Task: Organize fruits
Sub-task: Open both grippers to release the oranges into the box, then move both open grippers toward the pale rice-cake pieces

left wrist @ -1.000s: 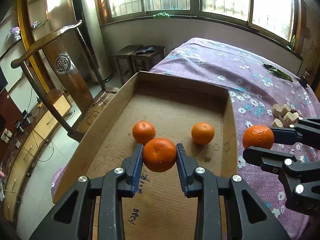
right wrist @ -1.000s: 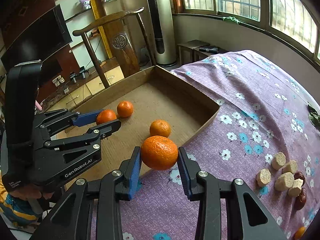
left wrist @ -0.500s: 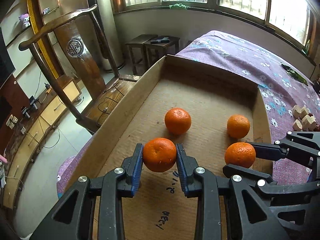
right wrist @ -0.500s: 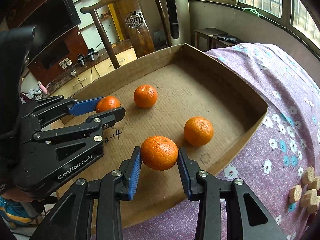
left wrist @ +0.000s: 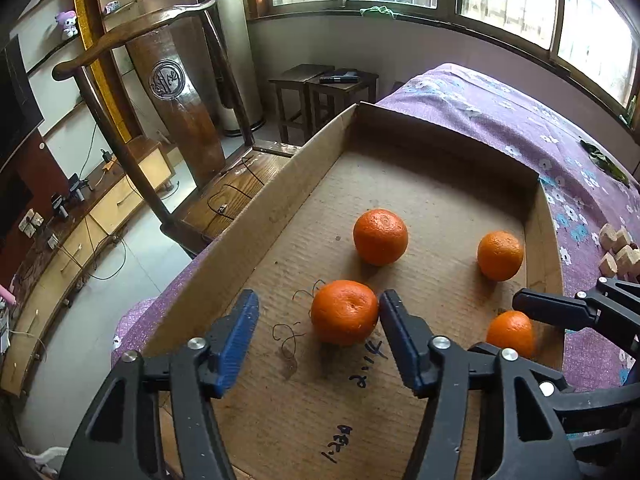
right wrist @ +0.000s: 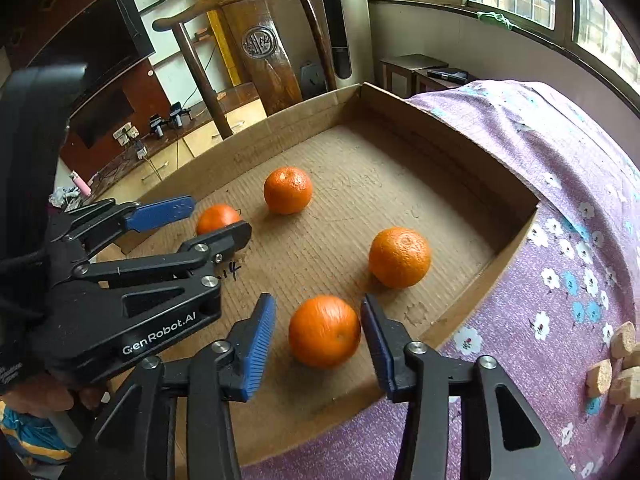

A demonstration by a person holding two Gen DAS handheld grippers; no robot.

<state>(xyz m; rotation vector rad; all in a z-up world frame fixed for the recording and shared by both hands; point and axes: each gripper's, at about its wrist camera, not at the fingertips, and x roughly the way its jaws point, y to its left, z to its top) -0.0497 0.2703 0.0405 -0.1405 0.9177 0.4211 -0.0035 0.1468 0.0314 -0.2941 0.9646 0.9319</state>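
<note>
Several oranges lie in a shallow cardboard box [left wrist: 272, 200] on a purple flowered cloth. My left gripper [left wrist: 316, 312] is open over the box; an orange [left wrist: 345, 312] rests on the box floor between its fingers, against the right finger. My right gripper [right wrist: 318, 320] is open too, with another orange [right wrist: 325, 331] on the box floor between its fingers. Two more oranges lie further in, one in the middle [left wrist: 380, 236] and one near the right wall [left wrist: 500, 255]. The left gripper also shows in the right wrist view [right wrist: 218, 218], the right gripper in the left wrist view [left wrist: 524, 320].
The box wall [right wrist: 480, 280] stands between the oranges and the purple cloth [right wrist: 560, 200]. Cork-like blocks [right wrist: 616, 364] lie on the cloth to the right. A wooden chair [left wrist: 172, 92] and small stools [left wrist: 320, 88] stand beyond the table's left edge.
Both grippers have moved further over the box, lowered and opened. The two oranges they held now rest on the box floor between the open fingers.
</note>
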